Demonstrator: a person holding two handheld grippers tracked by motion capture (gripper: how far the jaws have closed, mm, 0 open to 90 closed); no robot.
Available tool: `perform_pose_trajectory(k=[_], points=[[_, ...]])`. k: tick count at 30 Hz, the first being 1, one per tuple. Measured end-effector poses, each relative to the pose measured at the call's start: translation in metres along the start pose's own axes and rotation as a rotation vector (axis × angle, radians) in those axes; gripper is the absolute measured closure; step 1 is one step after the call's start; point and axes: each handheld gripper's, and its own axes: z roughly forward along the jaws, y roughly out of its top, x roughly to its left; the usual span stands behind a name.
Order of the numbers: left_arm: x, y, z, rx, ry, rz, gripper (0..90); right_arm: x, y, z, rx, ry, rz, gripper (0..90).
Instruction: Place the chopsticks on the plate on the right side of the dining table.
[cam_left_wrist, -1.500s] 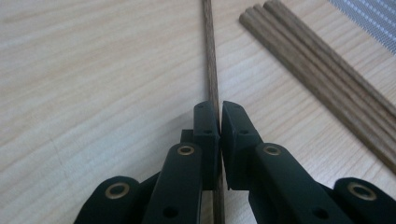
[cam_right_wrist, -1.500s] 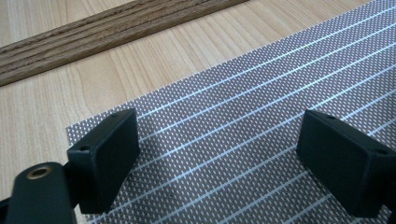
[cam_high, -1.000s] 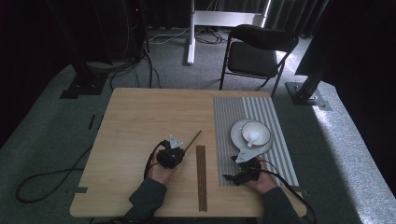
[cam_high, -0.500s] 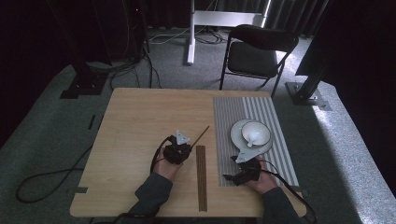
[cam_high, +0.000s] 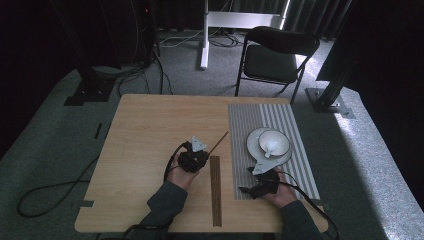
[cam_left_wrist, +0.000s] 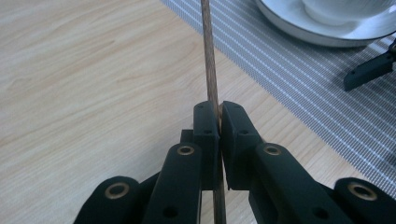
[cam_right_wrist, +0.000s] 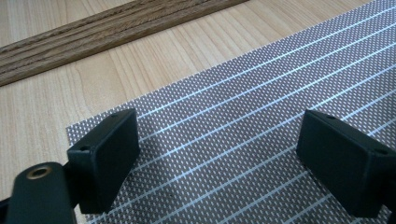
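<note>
From above, the left tool (cam_high: 200, 152) sits near the middle of the pale wooden bench (cam_high: 150, 130), clenched on a thin dark wooden stick (cam_high: 220, 140) that slants up towards the grey striped woven mat (cam_high: 295, 155); more dark wooden sticks (cam_high: 215, 190) lie side by side on the bench just beside it. The right tool (cam_high: 252, 181) rests at the near edge of the mat, near a white plate (cam_high: 252, 145) bearing a white bowl (cam_high: 273, 142). In the left gripper view, the black jaws are pressed against the stick (cam_left_wrist: 210, 70), which runs upward over the bench towards the mat (cam_left_wrist: 303, 84) and plate (cam_left_wrist: 299, 28). In the right gripper view, the right tool (cam_right_wrist: 219, 154) is released, its jaws wide apart above the mat (cam_right_wrist: 233, 126), with the lying sticks (cam_right_wrist: 93, 32) beyond.
</note>
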Motion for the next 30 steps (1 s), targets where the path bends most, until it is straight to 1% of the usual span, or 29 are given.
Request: perform_pose_trajectory(k=[9, 23, 30], points=[[-0.005, 0.013, 0.001, -0.014, -0.007, 0.026, 85.5, 0.0, 0.0, 0.0, 0.0, 0.0, 0.001, 12.2], [-0.01, 0.03, 0.004, -0.036, -0.018, 0.049, 85.5, 0.0, 0.0, 0.0, 0.001, -0.001, 0.001, 12.3], [-0.012, 0.038, 0.006, -0.039, -0.022, 0.06, 85.5, 0.0, 0.0, 0.0, 0.002, 0.0, -0.001, 12.2]])
